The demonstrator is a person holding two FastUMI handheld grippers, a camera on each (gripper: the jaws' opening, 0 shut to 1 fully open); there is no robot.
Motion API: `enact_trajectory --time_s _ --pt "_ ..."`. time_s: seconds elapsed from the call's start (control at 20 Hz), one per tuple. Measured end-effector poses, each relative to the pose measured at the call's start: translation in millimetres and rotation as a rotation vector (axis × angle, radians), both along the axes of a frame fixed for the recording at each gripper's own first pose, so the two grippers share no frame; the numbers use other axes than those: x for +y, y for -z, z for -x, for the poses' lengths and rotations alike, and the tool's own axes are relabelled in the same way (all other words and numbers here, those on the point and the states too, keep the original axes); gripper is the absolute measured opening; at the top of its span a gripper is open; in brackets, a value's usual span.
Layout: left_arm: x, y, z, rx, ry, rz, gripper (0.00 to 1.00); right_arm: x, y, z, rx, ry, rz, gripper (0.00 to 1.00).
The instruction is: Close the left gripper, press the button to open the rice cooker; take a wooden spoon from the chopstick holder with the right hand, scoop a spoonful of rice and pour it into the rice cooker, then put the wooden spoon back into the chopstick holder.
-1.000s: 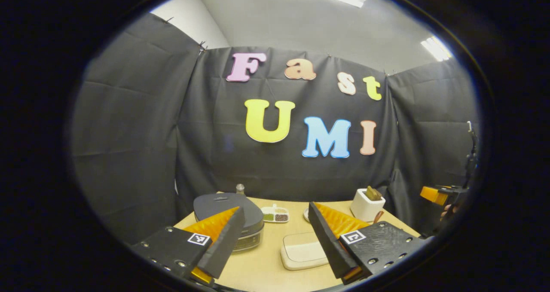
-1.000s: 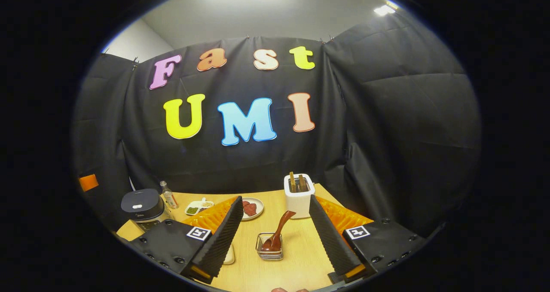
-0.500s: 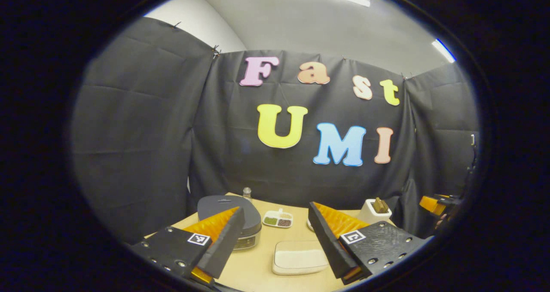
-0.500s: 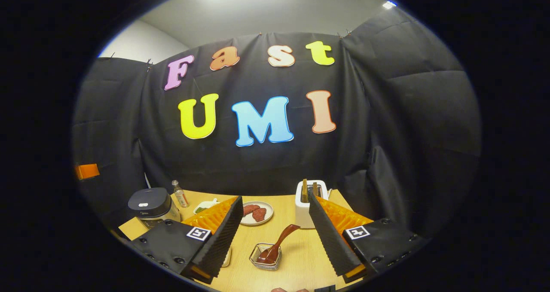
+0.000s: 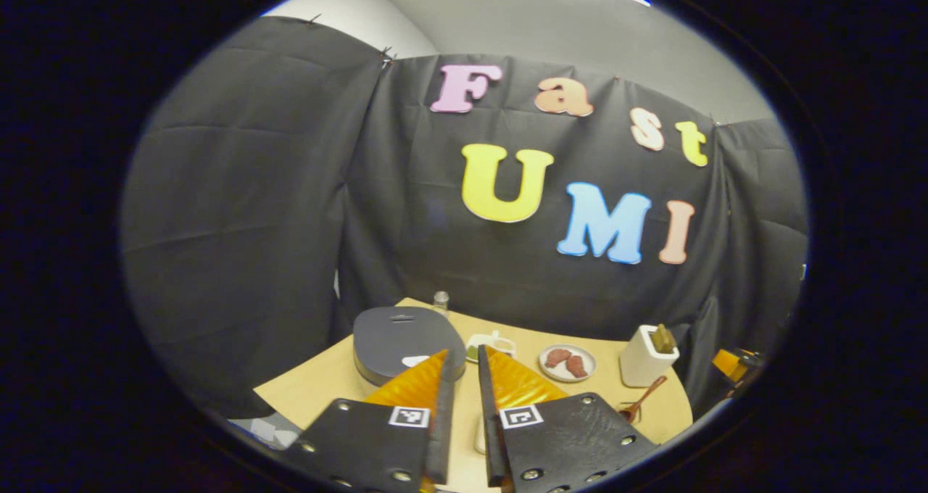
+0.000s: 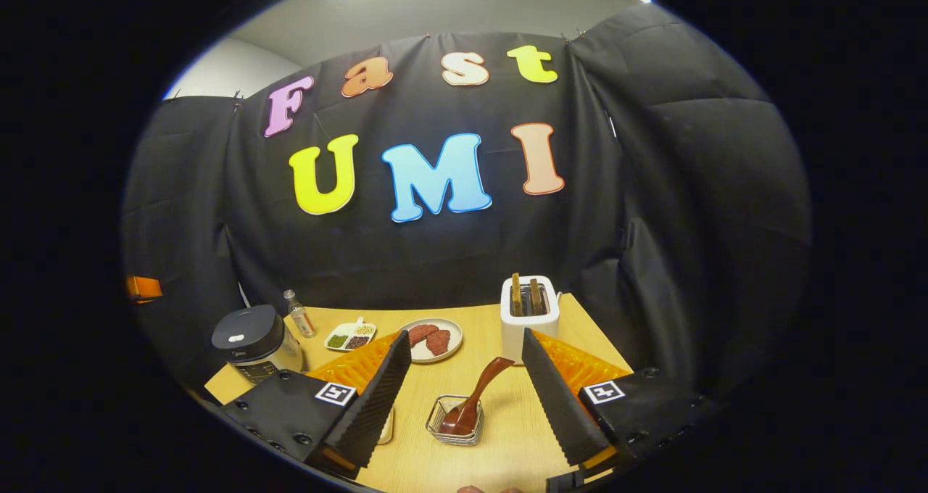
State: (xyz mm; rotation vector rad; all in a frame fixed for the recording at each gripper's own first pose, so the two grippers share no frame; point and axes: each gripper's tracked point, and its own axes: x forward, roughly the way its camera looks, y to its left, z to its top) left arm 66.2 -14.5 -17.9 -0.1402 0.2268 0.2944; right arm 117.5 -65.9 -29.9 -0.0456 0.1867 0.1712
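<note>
Above the table [image 5: 326, 377], left gripper [image 5: 464, 366] was nearly clenched, empty, rice cooker [image 5: 406, 333] at 11 o'clock. Right gripper [image 6: 464, 348] was released, wooden spoon [image 6: 475, 399] between its fingers.

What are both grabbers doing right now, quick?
Left hand-held gripper: closed, holding nothing.
Right hand-held gripper: open, holding nothing.
</note>
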Motion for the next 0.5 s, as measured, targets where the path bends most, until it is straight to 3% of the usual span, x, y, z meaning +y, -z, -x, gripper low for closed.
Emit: enact_trajectory --time_s 0.1,0.15,0.2,0.45,0.5 --pt "16.5 15.1 -21.7 0.049 0.031 0.008 0.22 7.9 -2.4 -1.5 -0.009 0.044 0.009 0.98" --pt "39.6 17.1 -29.4 0.063 0.0 -0.002 0.12 13.5 -4.8 -3.3 -0.022 0.066 0.015 0.98" --pt "49.2 28.9 -43.6 0.083 0.035 0.032 0.02 19.7 -3.7 -4.6 -0.027 0.087 0.02 0.98" --pt "86.6 77.9 -96.1 0.174 0.154 0.169 0.0 51.1 -2.8 0.4 -0.039 0.185 0.025 0.93" --pt "91.8 89.7 -105.4 0.201 0.18 0.189 0.01 54.0 -0.4 3.1 -0.039 0.204 0.036 0.98"
